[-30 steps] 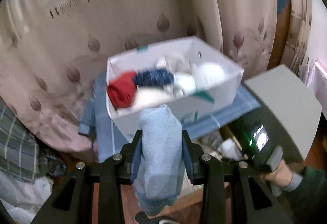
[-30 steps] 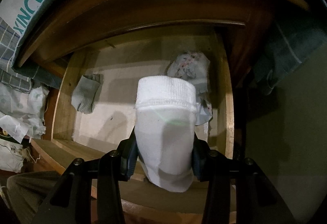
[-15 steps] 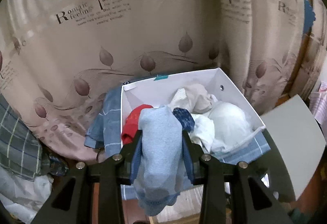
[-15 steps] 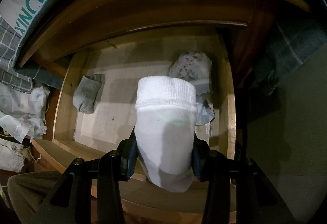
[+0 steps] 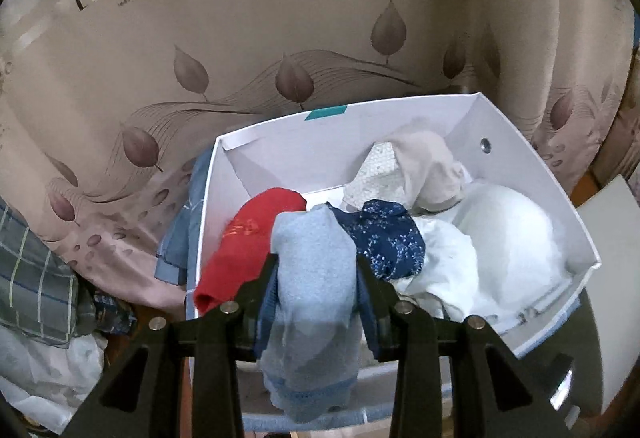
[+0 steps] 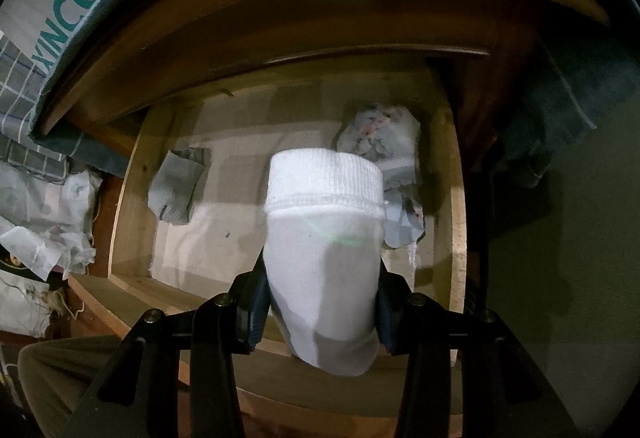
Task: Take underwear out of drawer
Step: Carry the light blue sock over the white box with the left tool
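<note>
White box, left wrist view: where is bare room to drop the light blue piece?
The white box is bare along its back-left, between the left wall and the red garment, behind the navy piece. The right half is crowded with white and beige items. The left gripper holds the light blue piece.

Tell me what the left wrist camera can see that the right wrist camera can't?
Only the left wrist view shows the white box of clothes, with a red piece inside, and the leaf curtain. Only the right wrist view shows the wooden drawer, with a grey piece and a patterned piece left inside. Both show a hand-held gripper squeezing cloth: the left hand-held gripper a light blue piece, the right hand-held gripper a white piece.
</note>
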